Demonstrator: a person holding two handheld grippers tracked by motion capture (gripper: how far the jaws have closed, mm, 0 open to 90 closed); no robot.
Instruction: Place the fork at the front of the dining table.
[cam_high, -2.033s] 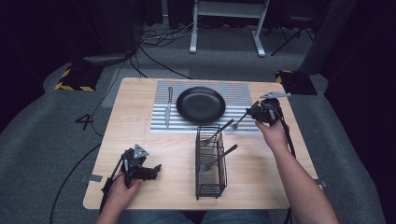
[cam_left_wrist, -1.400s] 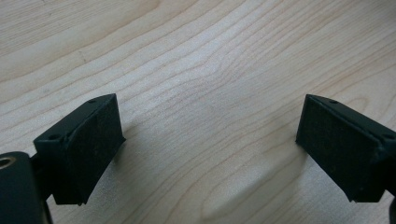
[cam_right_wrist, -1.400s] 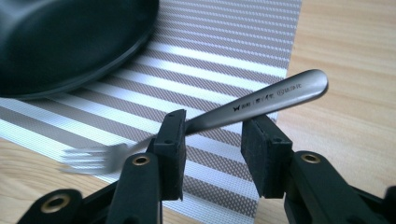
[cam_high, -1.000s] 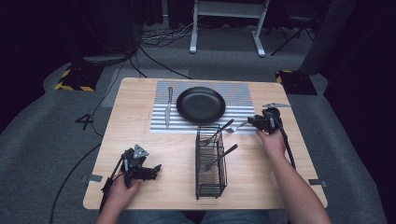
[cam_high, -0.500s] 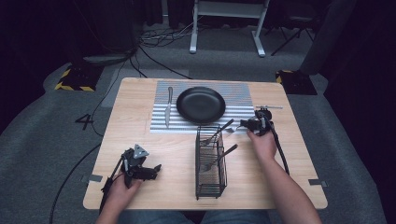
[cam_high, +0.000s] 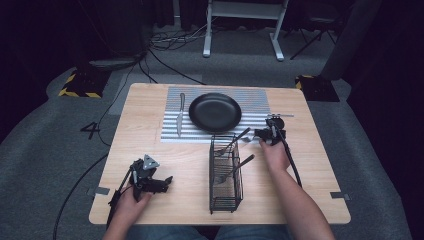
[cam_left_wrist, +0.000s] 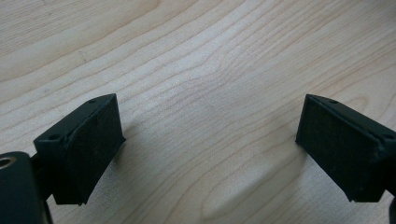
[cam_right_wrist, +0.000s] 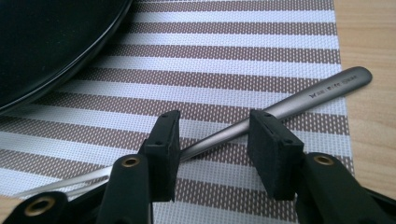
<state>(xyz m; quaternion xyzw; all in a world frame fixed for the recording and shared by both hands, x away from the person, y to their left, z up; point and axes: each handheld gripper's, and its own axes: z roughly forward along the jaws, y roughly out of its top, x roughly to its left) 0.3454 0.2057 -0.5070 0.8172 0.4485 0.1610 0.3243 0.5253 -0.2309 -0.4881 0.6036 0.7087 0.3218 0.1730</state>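
Wooden tabletop (cam_high: 150, 125); right claw (cam_right_wrist: 212, 140) half-open astride utensil handle (cam_right_wrist: 299, 100) on striped mat (cam_right_wrist: 233, 46), centre before squeezing; left claw (cam_left_wrist: 205, 149) wide, empty.

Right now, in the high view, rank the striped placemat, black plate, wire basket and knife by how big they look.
1. Striped placemat, clearly largest.
2. Black plate and wire basket: similar apparent area, and the basket sits nearer the camera, so I won't rank them.
3. Knife, smallest and thin.
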